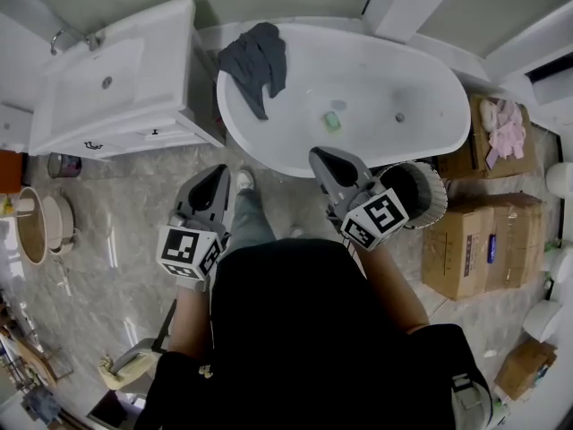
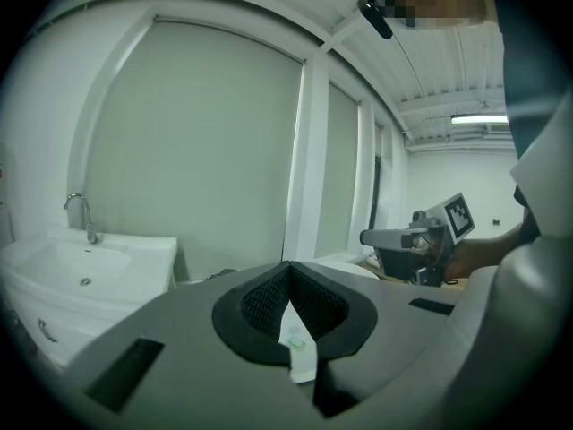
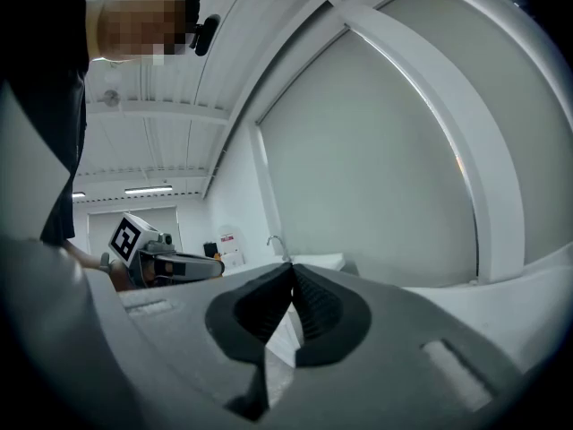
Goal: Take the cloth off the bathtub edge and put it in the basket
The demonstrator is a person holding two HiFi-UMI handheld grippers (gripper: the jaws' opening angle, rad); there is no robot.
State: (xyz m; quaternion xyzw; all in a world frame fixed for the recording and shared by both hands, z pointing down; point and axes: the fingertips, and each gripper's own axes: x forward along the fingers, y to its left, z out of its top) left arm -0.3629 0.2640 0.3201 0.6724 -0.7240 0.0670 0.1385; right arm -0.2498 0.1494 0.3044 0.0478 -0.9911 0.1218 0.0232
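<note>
While neither tool holds anything, both are pressed together: the left tool (image 2: 288, 271) shows its ribbed black pads meeting in a closed line with nothing between them, and the right tool (image 3: 292, 276) looks the same. Seen from the head view, the person holds the two side by side in front of the body, both aimed toward a white bathtub (image 1: 430, 70) just ahead. A dark grey cloth (image 1: 255, 61) is draped over the tub's rim at its far left end, partly inside the tub and partly hanging outside, well apart from both tools. A small green item (image 1: 332, 121) lies in the tub bottom. Next to the cloth's end of the tub stands a white sink cabinet (image 1: 116, 79). A round basket (image 1: 439, 186) sits on the floor by the tub's near right side, half hidden behind the right tool. The task looks to be at its opening step, the approach to the cloth. The next move calls for spreading one tool, reaching forward and left to the rim, pinching a fold, then lifting it clear and carrying it right to the basket.
</note>
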